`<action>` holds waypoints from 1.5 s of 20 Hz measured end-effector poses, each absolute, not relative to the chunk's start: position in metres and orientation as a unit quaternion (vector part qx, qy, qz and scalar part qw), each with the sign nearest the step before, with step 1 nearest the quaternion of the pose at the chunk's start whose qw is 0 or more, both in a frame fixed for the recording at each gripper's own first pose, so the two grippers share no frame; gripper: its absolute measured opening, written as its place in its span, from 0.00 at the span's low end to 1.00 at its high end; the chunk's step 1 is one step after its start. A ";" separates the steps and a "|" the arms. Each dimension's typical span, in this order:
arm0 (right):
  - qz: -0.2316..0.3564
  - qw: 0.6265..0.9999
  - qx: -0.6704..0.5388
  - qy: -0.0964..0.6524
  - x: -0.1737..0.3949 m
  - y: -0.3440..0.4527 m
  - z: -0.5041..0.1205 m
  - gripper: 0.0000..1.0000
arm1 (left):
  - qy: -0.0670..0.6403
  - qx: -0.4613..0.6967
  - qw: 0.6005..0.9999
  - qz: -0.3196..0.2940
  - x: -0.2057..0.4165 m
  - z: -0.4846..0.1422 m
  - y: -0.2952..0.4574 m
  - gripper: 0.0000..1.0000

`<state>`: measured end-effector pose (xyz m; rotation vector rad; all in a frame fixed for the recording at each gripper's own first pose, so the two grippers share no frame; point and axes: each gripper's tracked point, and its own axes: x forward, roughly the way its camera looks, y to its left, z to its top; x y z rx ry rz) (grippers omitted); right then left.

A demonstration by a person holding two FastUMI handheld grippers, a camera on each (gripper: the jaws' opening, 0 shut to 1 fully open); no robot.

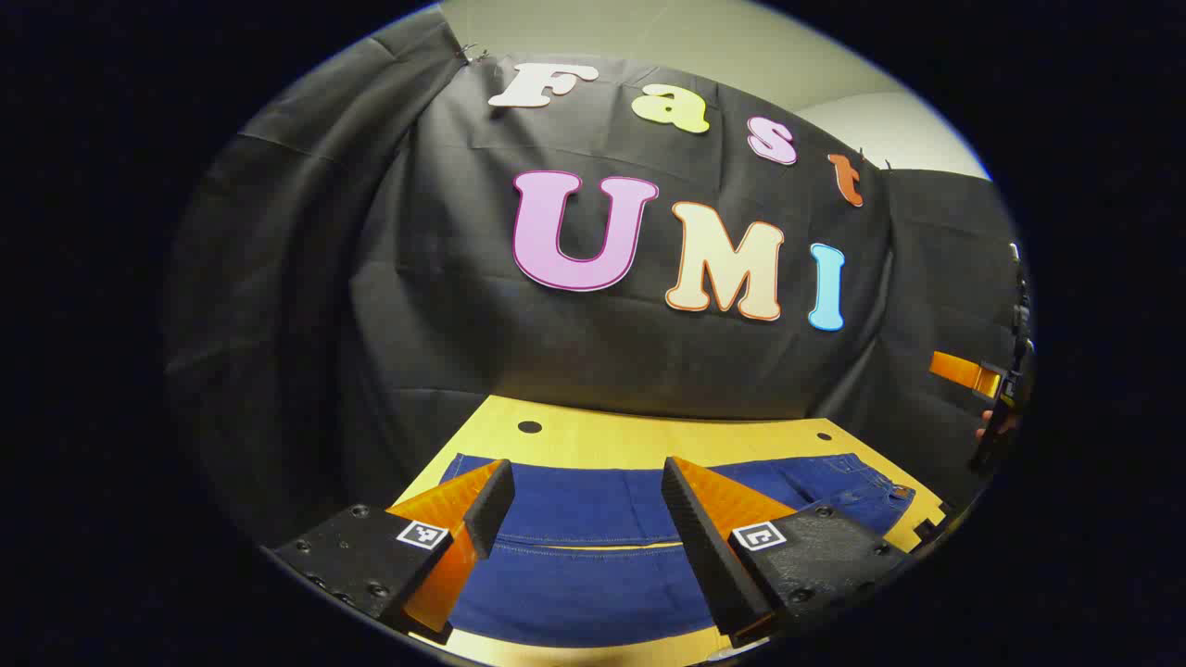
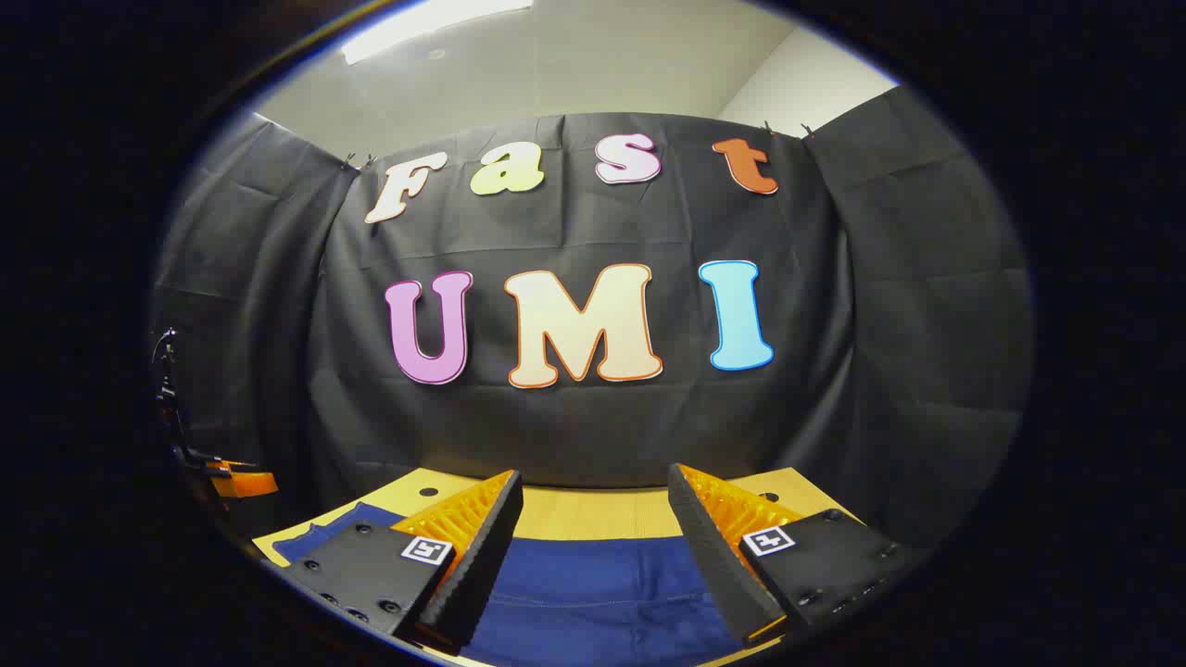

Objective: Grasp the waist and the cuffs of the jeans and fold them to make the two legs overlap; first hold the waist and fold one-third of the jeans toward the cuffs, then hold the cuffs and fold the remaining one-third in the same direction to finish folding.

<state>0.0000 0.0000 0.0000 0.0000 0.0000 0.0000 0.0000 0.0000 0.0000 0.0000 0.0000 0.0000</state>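
One pair of jeans (image 1: pixel 593 519): dark blue denim, lying flat on the yellow wooden table (image 1: pixel 649 435); in the left gripper view it runs across the table from a leg end at the left to a stitched, riveted part at the right; in the right gripper view the blue cloth lies just below and between the fingers, with its left end near the table's left edge
How it will handle: judged soft and limp, but thick and fairly heavy for cloth; it should bend where it is lifted and sag between two holds; not fragile, not slippery; seams and hems will be stiffer than the plain cloth
Where to take hold: judged best at the waist edge with one gripper and the cuffs with the other, biting a full hem or band so the layers come up together; a pinch in the plain middle would likely lift one layer only
Left gripper (image 1: pixel 588 496): fingers spread wide apart, nothing between them; it hovers above the jeans, a stitched seam line showing in the gap
Right gripper (image 2: pixel 596 505): fingers likewise wide apart and empty; it hangs over the blue cloth near the table's front
Far gripper: each view catches the other gripper at its outer edge, too small to judge
Count: one pair of jeans; one table; two grippers; three dark round holes in the table top, two seen in the left gripper view and one in the right gripper view, perhaps shared
Folds: none visible in what shows; whether the legs already overlap cannot be told
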 end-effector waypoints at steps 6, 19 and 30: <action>0.001 1.000 -0.007 0.012 -0.003 0.002 -0.008 0.94 | 0.008 0.001 1.000 -0.003 -0.003 -0.010 0.004 0.94; 0.042 0.996 -0.015 0.079 -0.009 0.032 -0.049 0.94 | 0.125 0.006 0.992 0.007 -0.041 -0.097 0.080 0.95; 0.072 0.985 -0.054 0.146 -0.041 0.057 -0.104 0.98 | 0.365 0.129 0.911 -0.140 -0.084 -0.207 0.126 0.96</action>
